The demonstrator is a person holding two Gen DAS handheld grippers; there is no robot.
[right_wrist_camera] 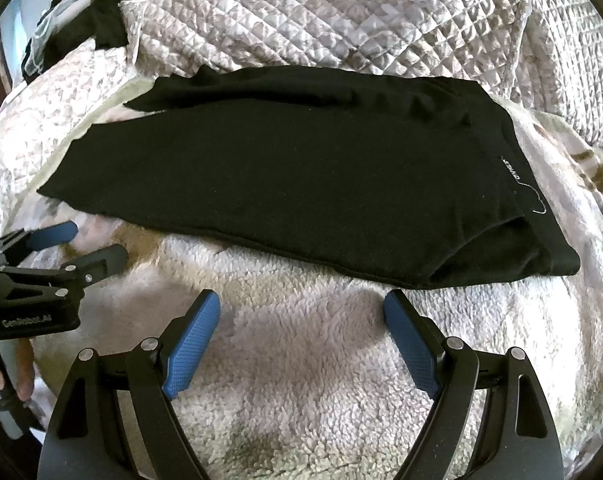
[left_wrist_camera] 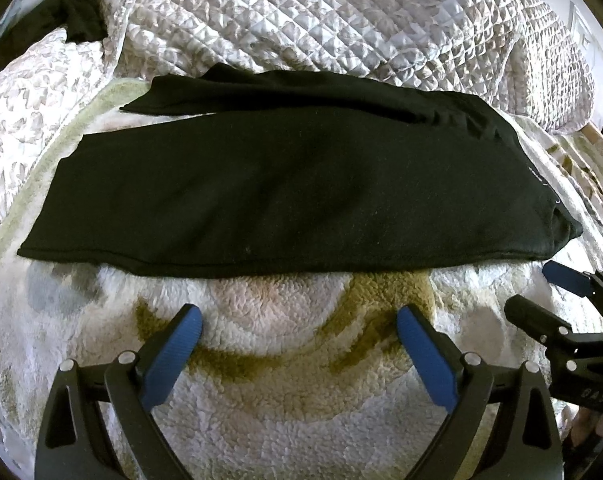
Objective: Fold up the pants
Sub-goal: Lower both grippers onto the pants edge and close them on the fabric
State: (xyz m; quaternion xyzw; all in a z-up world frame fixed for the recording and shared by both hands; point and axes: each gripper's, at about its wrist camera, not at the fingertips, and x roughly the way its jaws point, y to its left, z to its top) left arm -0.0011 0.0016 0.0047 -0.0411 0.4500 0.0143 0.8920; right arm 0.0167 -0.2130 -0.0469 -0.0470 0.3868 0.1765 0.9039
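Black pants [left_wrist_camera: 293, 184] lie flat on a fluffy white blanket [left_wrist_camera: 285, 400], one leg over the other, waistband at the right, leg ends at the left. They also show in the right wrist view [right_wrist_camera: 293, 176], with a small white logo near the waistband. My left gripper [left_wrist_camera: 299, 326] is open and empty, just short of the pants' near edge. My right gripper [right_wrist_camera: 301, 308] is open and empty, close to the near edge by the waistband. Each gripper shows at the edge of the other's view: the right one [left_wrist_camera: 545, 296], the left one [right_wrist_camera: 89, 244].
A quilted white bedspread [left_wrist_camera: 341, 20] is bunched up behind the pants. Another dark garment [left_wrist_camera: 77, 12] lies at the far left on the bed. The fluffy blanket [right_wrist_camera: 309, 400] has an olive pattern.
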